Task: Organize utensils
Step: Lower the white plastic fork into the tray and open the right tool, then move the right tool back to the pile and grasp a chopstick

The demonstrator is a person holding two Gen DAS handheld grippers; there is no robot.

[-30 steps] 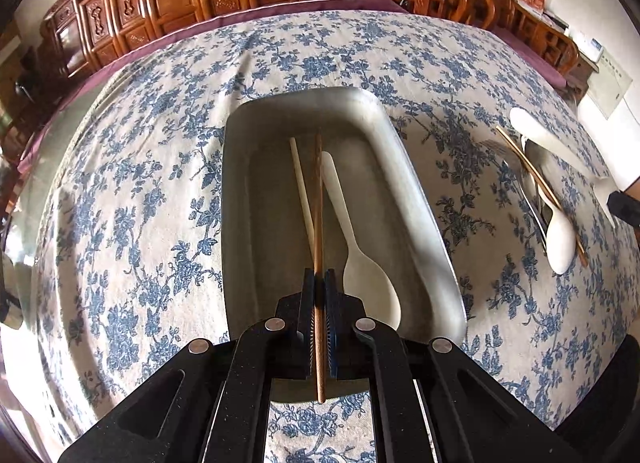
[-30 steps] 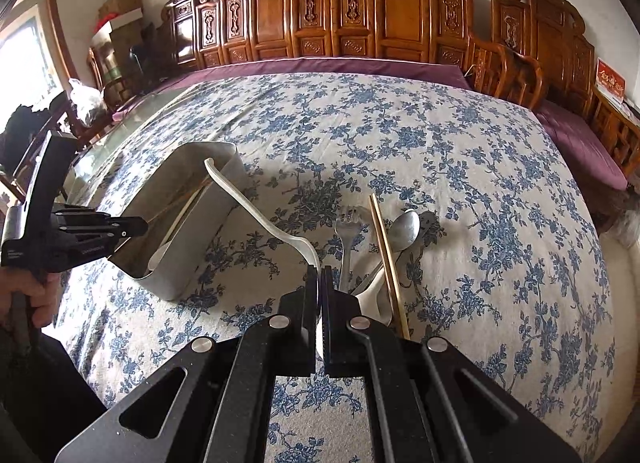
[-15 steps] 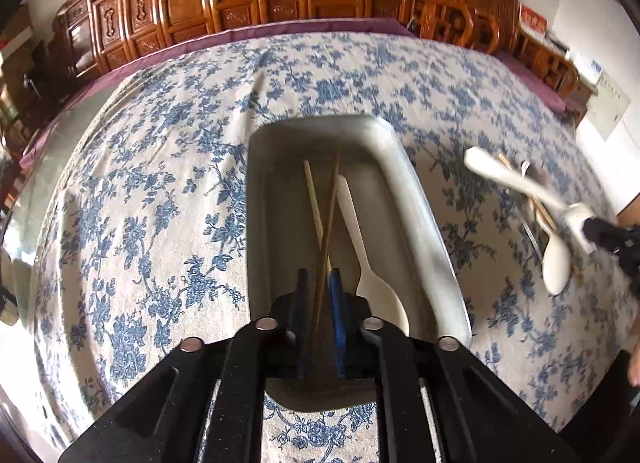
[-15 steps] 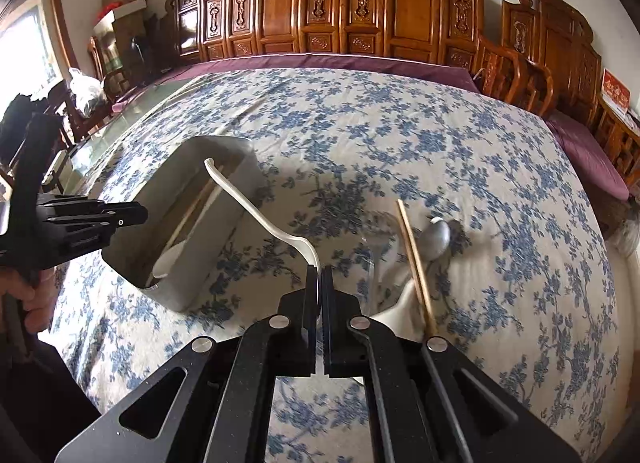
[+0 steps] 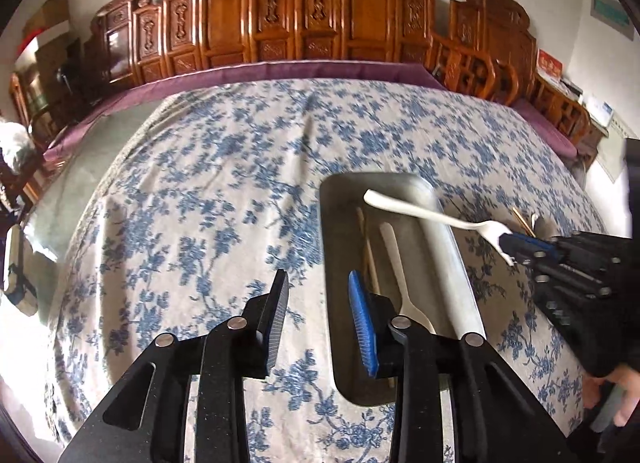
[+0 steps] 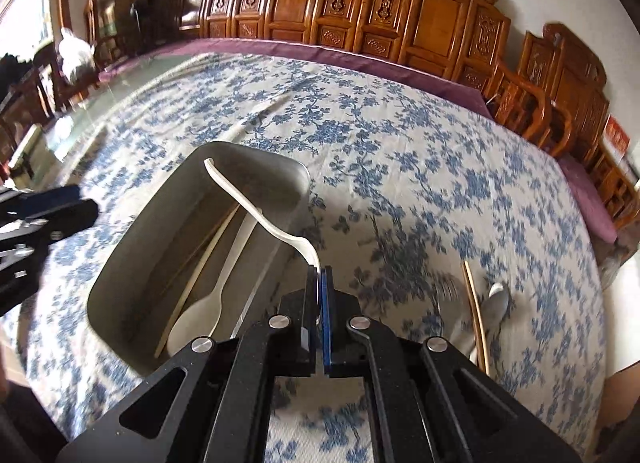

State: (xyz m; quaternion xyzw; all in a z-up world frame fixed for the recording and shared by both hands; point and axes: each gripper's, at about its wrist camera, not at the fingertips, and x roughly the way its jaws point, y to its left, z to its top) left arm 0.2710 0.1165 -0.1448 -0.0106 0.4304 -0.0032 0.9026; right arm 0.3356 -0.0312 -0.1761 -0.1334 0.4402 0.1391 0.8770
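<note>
A grey tray (image 5: 452, 247) lies on the flowered cloth. It holds two chopsticks (image 5: 370, 259) and a white spoon (image 5: 400, 275). My left gripper (image 5: 320, 315) hovers over the tray's left rim. Its jaws are opening and nothing is between them. My right gripper (image 6: 320, 279) is shut on the tine end of a white plastic fork (image 6: 248, 203), whose handle reaches out above the tray (image 6: 256, 151). The left wrist view shows that fork (image 5: 420, 211) in the air over the tray's right wall, with the right gripper (image 5: 516, 243) behind it.
To the right of the tray, a chopstick (image 6: 474, 303), a metal spoon (image 6: 496, 303) and a blurred metal fork (image 6: 448, 295) lie on the cloth. Carved wooden chairs line the table's far edge. A person's hand (image 5: 612, 387) holds the right gripper's handle.
The left gripper let go of the brown chopstick, which now lies in the tray, then rose, shifted left and spread its jaws. The right gripper carried the white fork from the pile to above the tray.
</note>
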